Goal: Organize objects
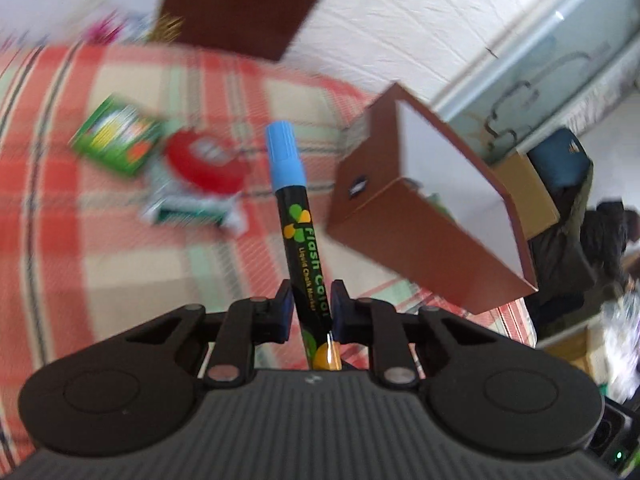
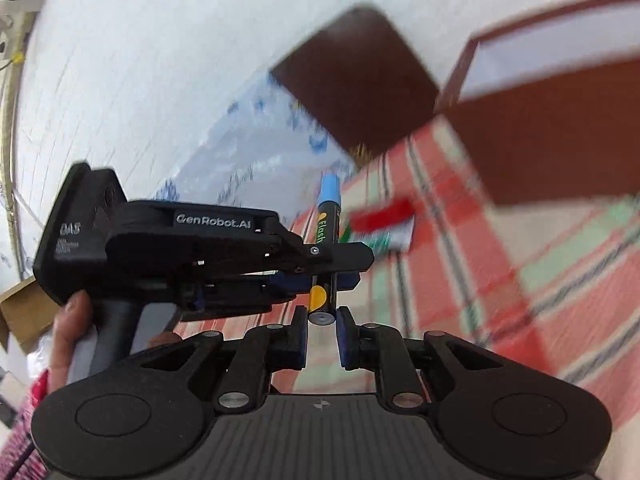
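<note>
On the plaid table [image 1: 120,240], far left, lie a green packet [image 1: 118,136] and a red-lidded item [image 1: 204,160]; a brown open box [image 1: 432,220] stands right. Left tongs [image 1: 310,312] are clamped on the blue-capped marker [image 1: 298,220], held upright above the table. Right tongs [image 2: 322,340] stand apart just below the marker's base, not gripping it.
</note>
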### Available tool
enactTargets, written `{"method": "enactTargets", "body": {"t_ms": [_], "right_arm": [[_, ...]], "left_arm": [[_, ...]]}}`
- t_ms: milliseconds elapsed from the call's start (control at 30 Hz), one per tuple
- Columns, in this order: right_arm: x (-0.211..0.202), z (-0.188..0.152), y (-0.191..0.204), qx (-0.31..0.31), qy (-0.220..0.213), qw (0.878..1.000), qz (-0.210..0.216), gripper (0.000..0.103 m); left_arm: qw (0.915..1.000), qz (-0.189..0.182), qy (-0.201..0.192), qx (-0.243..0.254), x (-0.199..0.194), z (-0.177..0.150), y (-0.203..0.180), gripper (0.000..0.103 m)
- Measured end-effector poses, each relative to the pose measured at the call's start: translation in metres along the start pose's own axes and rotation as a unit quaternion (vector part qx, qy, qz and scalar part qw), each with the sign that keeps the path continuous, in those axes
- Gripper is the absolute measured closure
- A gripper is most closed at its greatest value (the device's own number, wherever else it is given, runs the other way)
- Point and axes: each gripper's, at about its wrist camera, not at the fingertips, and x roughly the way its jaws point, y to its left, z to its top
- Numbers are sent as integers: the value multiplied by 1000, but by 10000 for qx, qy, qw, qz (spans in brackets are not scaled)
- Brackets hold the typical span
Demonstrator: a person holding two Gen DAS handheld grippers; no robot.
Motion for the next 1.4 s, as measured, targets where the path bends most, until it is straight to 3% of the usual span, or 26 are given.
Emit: {"method": "enactTargets", "body": {"t_ms": [133,267,433,467,533,600,700,900,967,1100,1400], "right_arm": [[-17,32,-17,-139,-815,9960,-333,88],[-23,60,-47,66,-1299,9894,-642,88],[-18,84,-79,426,-1654,9829,-686,88],[-14,87,-81,388,-1709,9809,-840,86],[-10,91,-87,439,-1759,9792,-915,95],[-8,91,-82,374,-1805,9784,-934,92],[-12,88,-81,261,-1788,9789,-958,75],[-24,76,-65,-4,-1817,9782,-1009,66],[-26,70,-60,-67,-1752,9790,-1038,66],[-23,57,-52,-60,-1486,9831,-1066,66],[5,23,-29,-370,-691,9911,-1076,66]], "left_arm": [[9959,-6,-25,905,21,31,-58,82],[9872,69,-63,1591,58,49,-101,81],[9814,349,59,1886,100,60,-121,72],[9797,457,-5,1951,104,62,-124,69],[9759,695,-115,2066,107,64,-127,65],[9746,866,-133,2060,107,65,-126,64],[9734,999,-228,2050,97,60,-124,61],[9684,1172,-523,2137,67,43,-122,59],[9693,1117,-548,2119,57,36,-118,58],[9574,1638,-732,2260,43,19,-111,55],[9615,2177,-605,1562,12,-1,-33,50]]}}
